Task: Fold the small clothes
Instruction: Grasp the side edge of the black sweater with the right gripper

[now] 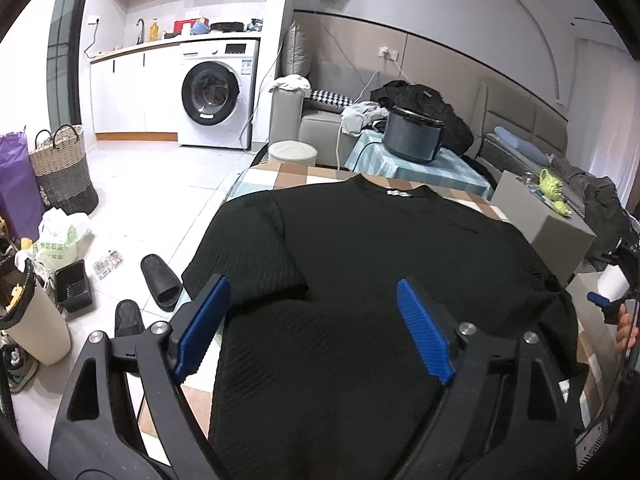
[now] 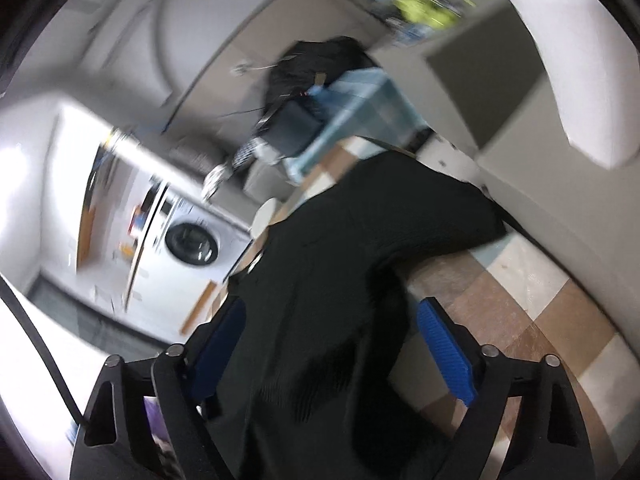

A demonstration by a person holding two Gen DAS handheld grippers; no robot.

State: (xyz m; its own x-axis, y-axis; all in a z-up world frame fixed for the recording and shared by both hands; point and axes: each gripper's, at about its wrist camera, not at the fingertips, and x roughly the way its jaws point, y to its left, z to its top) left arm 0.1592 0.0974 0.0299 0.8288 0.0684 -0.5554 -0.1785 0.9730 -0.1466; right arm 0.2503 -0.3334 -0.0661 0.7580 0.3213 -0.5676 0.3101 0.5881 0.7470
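A black short-sleeved T-shirt (image 1: 360, 280) lies flat on a table with a checked cloth (image 1: 280, 176), collar at the far side. Its left sleeve (image 1: 248, 256) reaches the table's left edge. My left gripper (image 1: 314, 316) is open above the shirt's lower half, blue pads apart, holding nothing. My right gripper (image 2: 332, 332) is open, tilted sideways, with the shirt's fabric (image 2: 340, 280) between its spread fingers; the view is blurred. The right gripper also shows at the far right edge of the left wrist view (image 1: 612, 292).
A dark cooker pot (image 1: 412, 136) stands on a small blue-clothed table behind. A grey box (image 1: 540, 220) sits to the right. Slippers (image 1: 160, 276), bags, a woven basket (image 1: 64, 168) and a bin (image 1: 32, 320) crowd the floor at left. A washing machine (image 1: 216, 92) stands at the back.
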